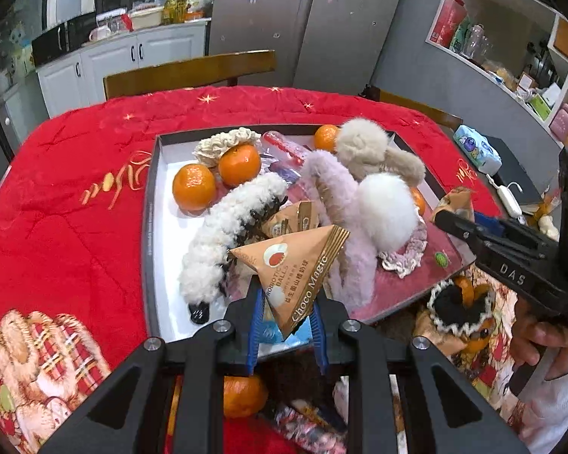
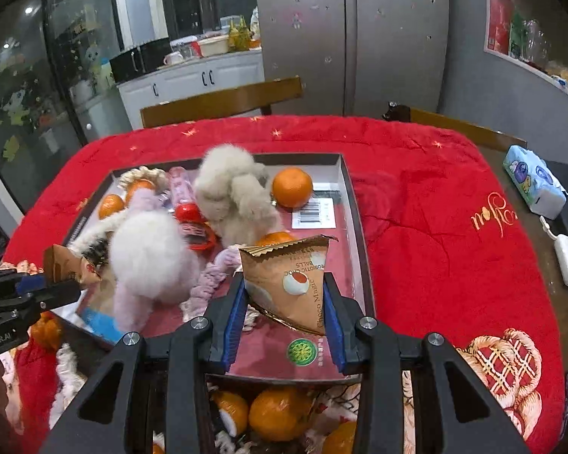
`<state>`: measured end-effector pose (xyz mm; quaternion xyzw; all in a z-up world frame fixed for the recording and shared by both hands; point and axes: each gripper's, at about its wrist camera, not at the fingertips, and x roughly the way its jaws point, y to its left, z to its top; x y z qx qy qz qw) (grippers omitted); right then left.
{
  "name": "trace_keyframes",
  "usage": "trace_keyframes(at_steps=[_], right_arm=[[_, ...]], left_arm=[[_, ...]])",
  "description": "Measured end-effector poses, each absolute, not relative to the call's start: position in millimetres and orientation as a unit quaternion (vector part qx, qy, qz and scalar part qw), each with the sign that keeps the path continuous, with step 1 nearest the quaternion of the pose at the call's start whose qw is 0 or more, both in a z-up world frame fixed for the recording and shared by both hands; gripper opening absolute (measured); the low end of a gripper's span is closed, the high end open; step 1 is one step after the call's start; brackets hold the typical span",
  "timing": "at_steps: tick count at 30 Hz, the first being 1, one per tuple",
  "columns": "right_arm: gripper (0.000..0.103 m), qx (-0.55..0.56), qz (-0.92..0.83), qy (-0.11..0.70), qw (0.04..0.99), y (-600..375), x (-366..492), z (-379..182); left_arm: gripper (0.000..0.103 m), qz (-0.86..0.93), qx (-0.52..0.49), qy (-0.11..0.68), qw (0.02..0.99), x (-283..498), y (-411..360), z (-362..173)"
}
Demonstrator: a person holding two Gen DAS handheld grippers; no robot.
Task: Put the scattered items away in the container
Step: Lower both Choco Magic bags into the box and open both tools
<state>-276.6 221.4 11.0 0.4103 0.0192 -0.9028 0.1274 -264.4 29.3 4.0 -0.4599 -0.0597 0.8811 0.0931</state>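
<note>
A shallow dark-rimmed box (image 1: 151, 204) (image 2: 354, 204) lies on the red cloth, holding tangerines (image 1: 194, 187) (image 2: 292, 187), fluffy hair clips (image 1: 231, 227) and pompom hair ties (image 2: 147, 253). My left gripper (image 1: 287, 302) is shut on a tan triangular Choco Magic snack packet (image 1: 299, 265), held over the box's near edge. In the right wrist view, my right gripper (image 2: 284, 295) is shut on a second such packet (image 2: 287, 276) above the box's near right part. Each gripper shows in the other's view, the right gripper (image 1: 450, 212) with its packet (image 1: 459, 199), the left gripper (image 2: 72, 283) with its packet (image 2: 66, 265).
Loose tangerines (image 1: 242, 395) (image 2: 278, 412), a black frilled hair tie (image 1: 460, 308) and wrapped sweets (image 1: 306, 427) lie on the cloth in front of the box. A tissue pack (image 2: 534, 183) and white charger (image 2: 567, 257) sit at the right. Wooden chairs (image 1: 189, 72) stand behind the table.
</note>
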Motion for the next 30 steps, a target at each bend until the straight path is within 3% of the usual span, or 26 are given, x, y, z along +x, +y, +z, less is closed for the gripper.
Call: trace_keyframes(at_steps=[11, 30], right_arm=[[0.036, 0.440, -0.886, -0.041, 0.139, 246, -300, -9], [0.036, 0.404, -0.901, -0.021, 0.154, 239, -279, -16]], left_arm=[[0.024, 0.863, -0.492, -0.047, 0.104, -290, 36, -21], [0.024, 0.872, -0.478, -0.034, 0.097, -296, 41, -24]])
